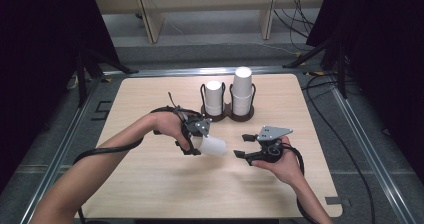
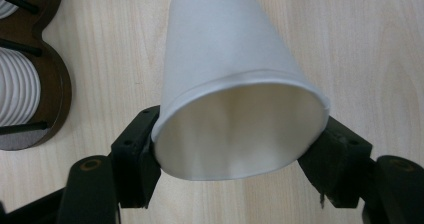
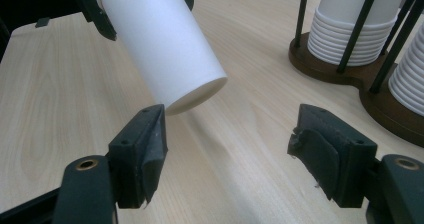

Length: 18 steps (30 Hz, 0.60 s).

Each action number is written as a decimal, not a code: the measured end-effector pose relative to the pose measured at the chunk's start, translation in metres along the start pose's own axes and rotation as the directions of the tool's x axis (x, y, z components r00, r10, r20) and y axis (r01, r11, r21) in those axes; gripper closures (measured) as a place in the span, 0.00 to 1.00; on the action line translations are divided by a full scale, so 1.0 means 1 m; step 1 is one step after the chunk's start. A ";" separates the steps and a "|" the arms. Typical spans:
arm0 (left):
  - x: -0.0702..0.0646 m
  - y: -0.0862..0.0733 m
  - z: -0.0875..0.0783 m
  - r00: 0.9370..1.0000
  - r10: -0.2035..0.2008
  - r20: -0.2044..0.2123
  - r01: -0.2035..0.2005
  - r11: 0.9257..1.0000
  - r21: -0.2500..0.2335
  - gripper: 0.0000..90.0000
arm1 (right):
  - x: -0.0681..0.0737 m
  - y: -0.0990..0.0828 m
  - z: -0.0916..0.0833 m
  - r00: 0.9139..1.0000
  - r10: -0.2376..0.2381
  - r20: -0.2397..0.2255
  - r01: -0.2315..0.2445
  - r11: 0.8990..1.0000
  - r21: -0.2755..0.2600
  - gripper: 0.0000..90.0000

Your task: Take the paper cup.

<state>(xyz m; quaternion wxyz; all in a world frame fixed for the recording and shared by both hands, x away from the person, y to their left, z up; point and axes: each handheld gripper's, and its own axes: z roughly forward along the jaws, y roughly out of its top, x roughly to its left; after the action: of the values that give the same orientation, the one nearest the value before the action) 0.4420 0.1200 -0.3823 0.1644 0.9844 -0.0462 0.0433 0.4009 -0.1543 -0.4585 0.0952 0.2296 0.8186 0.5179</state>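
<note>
Left hand-held gripper [image 1: 196,143] clamps paper cup [image 1: 214,146], right hand-held gripper [image 1: 245,146] open

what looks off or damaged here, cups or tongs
The paper cup in the left tongs is squeezed at its rim, so the mouth looks oval rather than round. The pad on one jaw of the open right tongs looks frayed and peeling at its edge. The cup stacks in the holder stand upright.
</note>
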 end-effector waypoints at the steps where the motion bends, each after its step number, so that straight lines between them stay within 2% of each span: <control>1: 0.000 0.000 0.000 1.000 -0.004 0.004 0.004 1.000 0.003 0.34 | 0.000 0.000 0.001 1.000 -0.002 0.001 0.002 1.000 -0.002 0.32; 3: -0.001 0.001 -0.001 1.000 0.000 0.000 0.000 1.000 0.006 0.34 | 0.000 0.000 0.001 1.000 -0.003 -0.002 0.003 1.000 -0.002 0.32; 5: -0.002 0.002 -0.001 1.000 -0.019 0.007 0.019 1.000 -0.004 0.34 | 0.000 0.000 0.001 1.000 -0.012 -0.002 0.012 1.000 -0.001 0.31; 6: 0.000 0.002 -0.002 1.000 0.005 -0.001 -0.005 1.000 0.019 0.34 | -0.001 0.000 0.001 1.000 -0.019 -0.001 0.019 1.000 0.000 0.31; 7: 0.000 0.003 -0.003 1.000 0.004 0.001 -0.004 1.000 0.024 0.34 | -0.001 0.001 0.001 0.999 -0.034 0.003 0.034 0.999 -0.003 0.31; 8: 0.001 0.004 -0.004 1.000 0.016 0.003 -0.017 0.999 0.038 0.34 | -0.001 0.001 0.001 1.000 -0.022 0.000 0.022 1.000 0.003 0.31; 13: 0.002 0.008 -0.005 1.000 0.024 0.017 -0.025 0.997 0.070 0.34 | 0.000 0.002 0.002 1.000 -0.019 -0.008 0.020 1.000 0.015 0.30; 14: 0.002 0.009 -0.005 0.999 0.031 0.018 -0.033 0.996 0.080 0.34 | -0.001 0.002 0.003 0.999 -0.045 -0.002 0.045 0.999 0.009 0.30; 18: 0.002 0.013 -0.005 0.999 0.041 0.018 -0.042 0.994 0.100 0.34 | 0.000 0.004 0.003 0.999 -0.035 -0.005 0.035 0.999 0.010 0.30</control>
<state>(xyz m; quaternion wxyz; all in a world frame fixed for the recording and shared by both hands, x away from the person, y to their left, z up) 0.4423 0.1095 -0.3731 0.1133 0.9905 -0.0657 0.0411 0.4030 -0.1504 -0.4567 0.1008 0.2146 0.8253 0.5126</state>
